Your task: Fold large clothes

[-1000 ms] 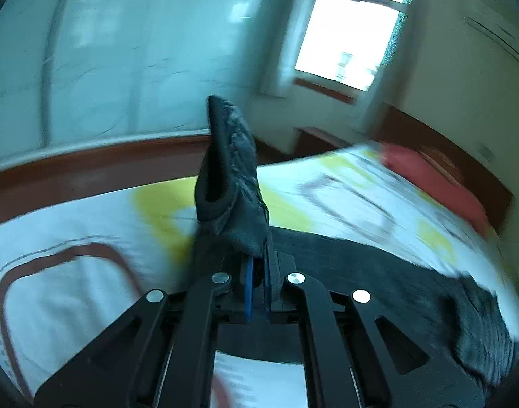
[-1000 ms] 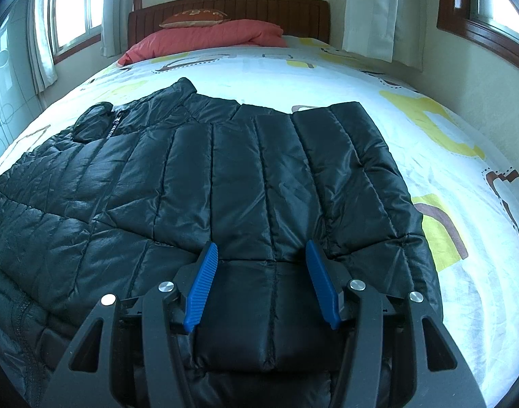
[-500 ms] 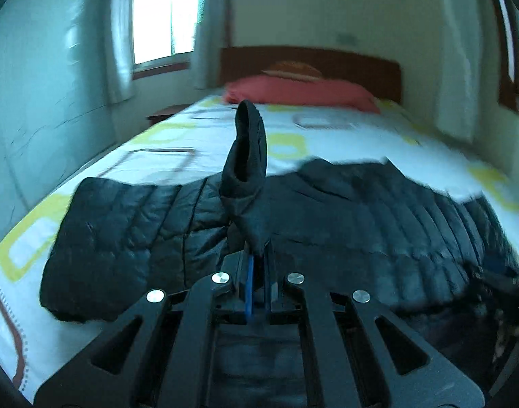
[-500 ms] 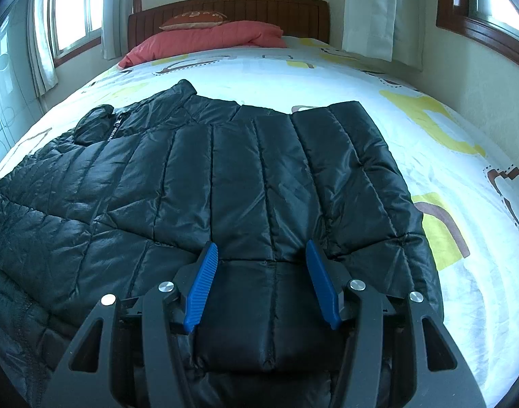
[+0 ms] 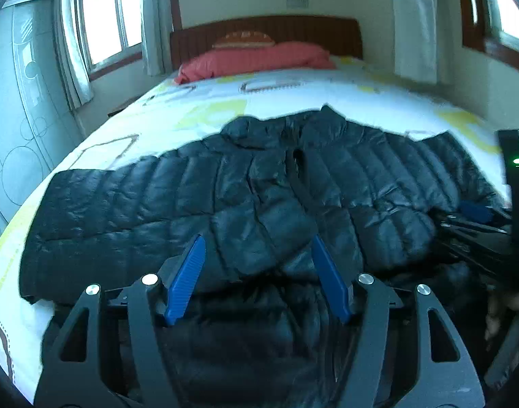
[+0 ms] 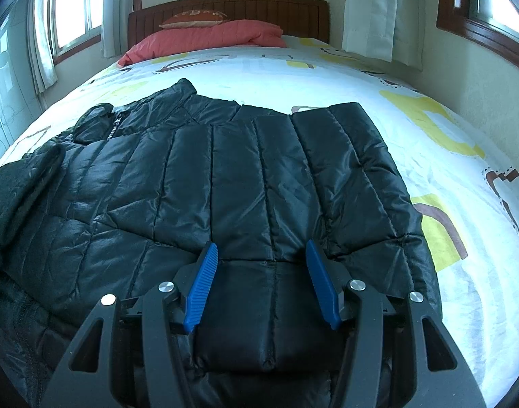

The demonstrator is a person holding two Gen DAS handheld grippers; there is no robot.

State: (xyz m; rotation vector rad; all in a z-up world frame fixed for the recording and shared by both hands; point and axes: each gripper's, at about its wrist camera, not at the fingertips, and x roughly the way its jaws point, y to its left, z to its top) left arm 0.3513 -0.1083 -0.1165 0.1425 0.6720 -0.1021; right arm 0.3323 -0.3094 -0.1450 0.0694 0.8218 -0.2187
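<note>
Jacket (image 6: pixel 245 183) lies crosswise, collar apparently toward headboard (image 6: pixel 232 10).

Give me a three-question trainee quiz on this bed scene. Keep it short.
1. True or false: the black puffer jacket lies spread on the bed.
2. What lies at the headboard? A) red pillow B) folded towel C) laptop
3. Fill in: the left gripper has its jaws ____, holding nothing.

Key: 1 true; 2 A, the red pillow; 3 open, having just opened.
</note>
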